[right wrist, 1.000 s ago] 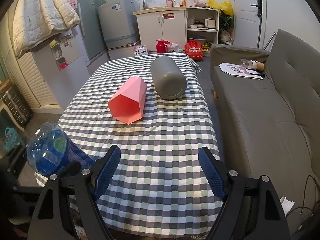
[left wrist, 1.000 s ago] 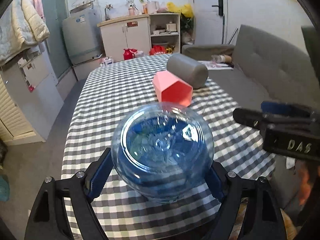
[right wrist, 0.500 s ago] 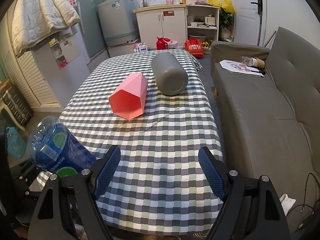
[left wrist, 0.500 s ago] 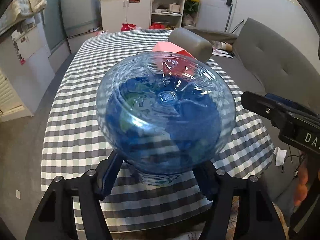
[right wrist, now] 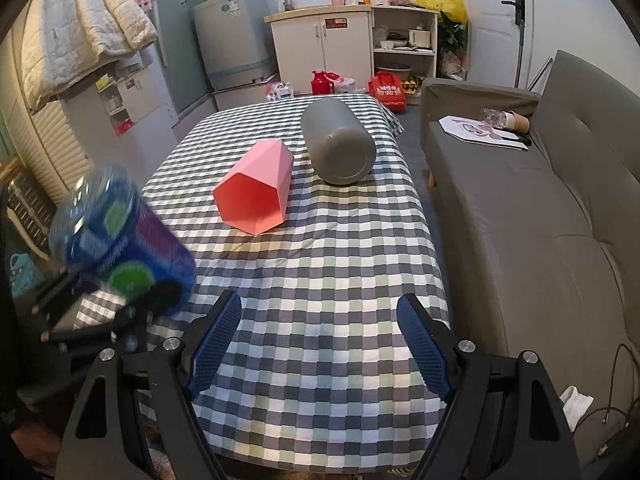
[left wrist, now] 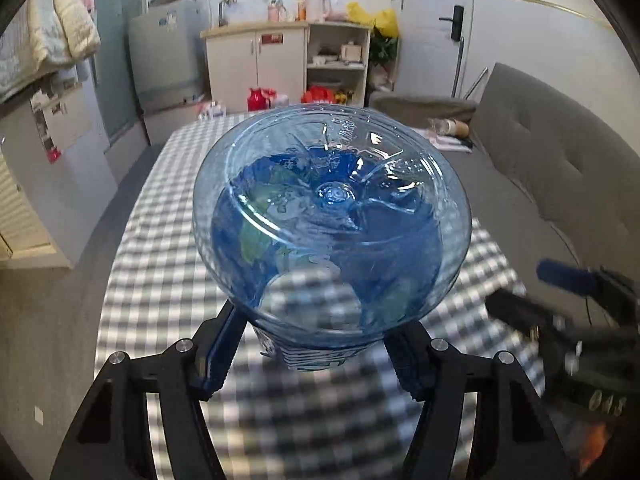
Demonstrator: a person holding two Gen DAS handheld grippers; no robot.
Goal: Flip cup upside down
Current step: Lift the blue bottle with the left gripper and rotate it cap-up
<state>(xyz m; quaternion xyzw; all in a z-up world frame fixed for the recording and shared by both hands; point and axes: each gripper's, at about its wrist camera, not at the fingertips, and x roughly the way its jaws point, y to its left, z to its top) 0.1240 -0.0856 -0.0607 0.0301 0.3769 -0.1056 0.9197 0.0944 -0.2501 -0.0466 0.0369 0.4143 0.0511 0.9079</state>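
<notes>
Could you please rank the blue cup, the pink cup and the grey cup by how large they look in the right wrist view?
1. Blue cup, though motion-blurred and nearest the camera, so its lead is unsure.
2-3. Pink cup and grey cup look about alike; the grey one lies farther away.

Both wrist views face forward along the checked counter [right wrist: 328, 248] from its near end; each shows the sofa [left wrist: 552, 168] at right.

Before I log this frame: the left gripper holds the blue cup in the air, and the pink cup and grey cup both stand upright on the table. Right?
Not quite. The left gripper does hold the blue cup in the air, but the pink cup and grey cup both lie on their sides on the checked table, not upright. The right wrist view shows this.
</notes>
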